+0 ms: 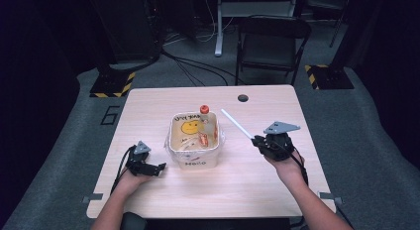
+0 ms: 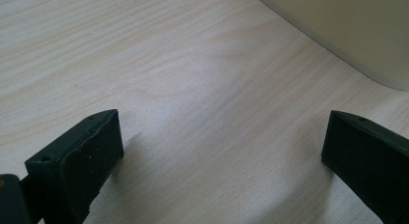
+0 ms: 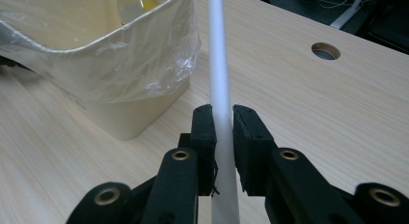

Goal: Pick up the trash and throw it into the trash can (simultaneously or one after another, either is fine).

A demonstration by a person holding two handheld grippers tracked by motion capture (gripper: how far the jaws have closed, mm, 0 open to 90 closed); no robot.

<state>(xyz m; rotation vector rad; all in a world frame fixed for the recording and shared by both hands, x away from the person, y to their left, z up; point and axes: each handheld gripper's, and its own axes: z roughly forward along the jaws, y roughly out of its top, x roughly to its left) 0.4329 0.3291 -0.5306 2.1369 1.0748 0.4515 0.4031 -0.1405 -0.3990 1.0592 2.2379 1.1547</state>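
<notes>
A white straw (image 3: 219, 84) is clamped between the jaws of the right gripper (image 1: 257, 140). The left gripper (image 1: 159, 168) is rested on the wooden table (image 1: 257, 185), jaws spread, beside a plastic-lined tub (image 1: 194, 158). An orange-capped bottle (image 1: 204, 125) is stood inside.

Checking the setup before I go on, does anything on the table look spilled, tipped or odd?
Nothing looks spilled. The bottle leans tilted inside the plastic-lined bin, and the right gripper clamps a white straw above the table.
</notes>
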